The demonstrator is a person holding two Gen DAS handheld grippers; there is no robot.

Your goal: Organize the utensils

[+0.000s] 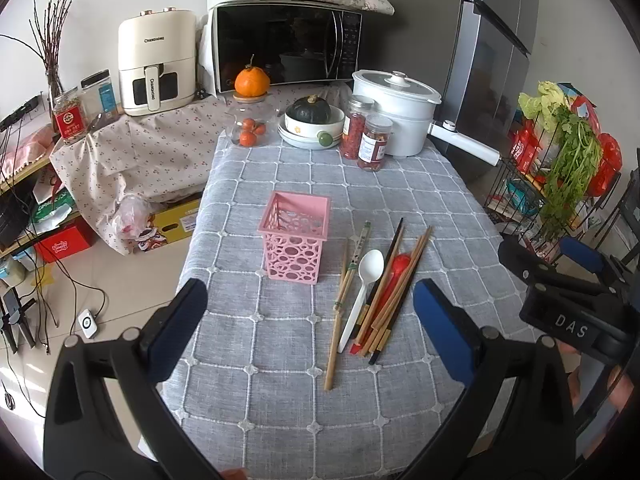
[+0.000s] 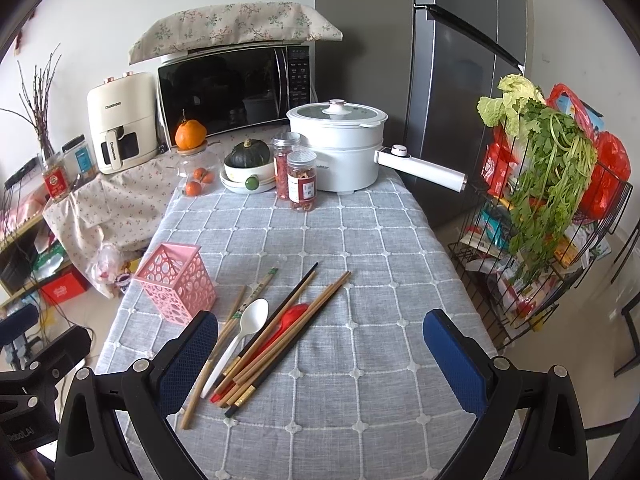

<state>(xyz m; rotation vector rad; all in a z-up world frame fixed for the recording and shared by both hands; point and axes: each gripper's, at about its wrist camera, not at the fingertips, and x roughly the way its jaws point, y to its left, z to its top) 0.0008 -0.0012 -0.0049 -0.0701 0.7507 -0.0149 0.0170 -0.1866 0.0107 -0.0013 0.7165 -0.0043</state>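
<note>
Left wrist view: the left claw (image 1: pixel 310 328), wide open and empty, is held low in frame. The basket (image 1: pixel 295 236) stands centre, empty, awaiting the utensils (image 1: pixel 372 292) heaped right of it. The right claw (image 2: pixel 320 360) is likewise spread, holding nothing.

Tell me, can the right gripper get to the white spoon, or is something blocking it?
Probably yes. The right gripper is open and holds nothing, and the white spoon lies just ahead near its left finger. Nothing stands between them, though chopsticks lie close beside the spoon and might get nudged.
</note>
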